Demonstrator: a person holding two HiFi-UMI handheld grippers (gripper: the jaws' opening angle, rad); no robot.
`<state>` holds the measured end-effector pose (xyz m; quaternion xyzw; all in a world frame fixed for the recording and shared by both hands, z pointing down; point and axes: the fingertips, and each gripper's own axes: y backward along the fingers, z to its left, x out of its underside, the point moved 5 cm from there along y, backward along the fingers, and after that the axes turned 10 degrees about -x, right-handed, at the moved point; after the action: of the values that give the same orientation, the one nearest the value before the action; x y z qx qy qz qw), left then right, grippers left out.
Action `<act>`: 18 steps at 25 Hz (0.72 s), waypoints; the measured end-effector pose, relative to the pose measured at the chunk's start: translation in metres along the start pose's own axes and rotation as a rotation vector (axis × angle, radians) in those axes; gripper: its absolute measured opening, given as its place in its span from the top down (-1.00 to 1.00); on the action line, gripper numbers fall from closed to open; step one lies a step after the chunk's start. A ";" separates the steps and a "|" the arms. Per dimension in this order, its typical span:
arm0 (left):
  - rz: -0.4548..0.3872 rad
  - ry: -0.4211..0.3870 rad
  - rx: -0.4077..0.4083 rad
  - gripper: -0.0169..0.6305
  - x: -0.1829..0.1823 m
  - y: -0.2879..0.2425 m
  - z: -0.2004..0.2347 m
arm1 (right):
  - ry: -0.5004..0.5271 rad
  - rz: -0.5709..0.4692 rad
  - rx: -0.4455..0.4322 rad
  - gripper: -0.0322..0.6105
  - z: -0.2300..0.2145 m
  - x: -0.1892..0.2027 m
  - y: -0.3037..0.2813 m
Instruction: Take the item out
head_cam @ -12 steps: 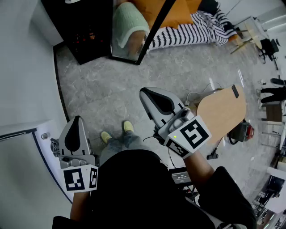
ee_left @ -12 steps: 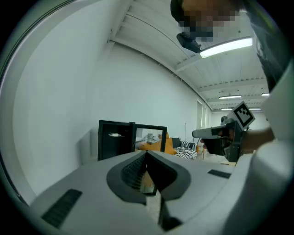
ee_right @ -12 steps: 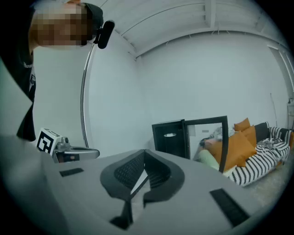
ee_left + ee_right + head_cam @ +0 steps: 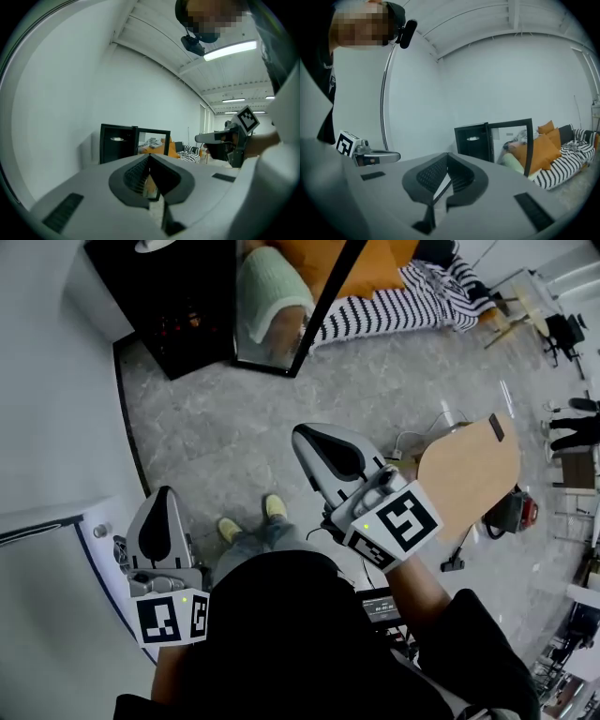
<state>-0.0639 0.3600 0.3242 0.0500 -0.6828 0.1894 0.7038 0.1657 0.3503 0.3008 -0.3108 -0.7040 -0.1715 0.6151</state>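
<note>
Head view: pale flat item (image 4: pixel 153 245), likely target, inside black cabinet (image 4: pixel 183 315), upper left; glass door (image 4: pixel 272 324) open. Left gripper (image 4: pixel 164 495) and right gripper (image 4: pixel 302 435) both closed, empty, well apart from cabinet. Risk: reaching with jaws closed shoves item deeper.

- Grey floor (image 4: pixel 225 427) ran clear from the person's shoes (image 4: pixel 249 519) to the black cabinet (image 4: pixel 178 306). Straight approach was open.
- Cabinet's glass door (image 4: pixel 267 315) stood swung open on the right of the opening. Front access was free, but the door blocked reach from the sofa side.
- White wall (image 4: pixel 56 409) sat close on the left, near the left gripper (image 4: pixel 164 495). Little sideways room there.
- Wooden board (image 4: pixel 469 474) and loose cables (image 4: pixel 422 432) crowded the floor right of the right gripper (image 4: pixel 300 432).
- Sofa (image 4: pixel 394 287) closed off the far right.
</note>
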 end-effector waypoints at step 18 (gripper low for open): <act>-0.028 0.032 0.055 0.92 0.002 0.024 0.057 | -0.005 0.009 -0.064 0.88 0.066 -0.004 -0.039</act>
<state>-0.1255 0.3637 0.3254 0.0759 -0.6653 0.1988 0.7156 0.0910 0.3612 0.2899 -0.3341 -0.6982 -0.1903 0.6039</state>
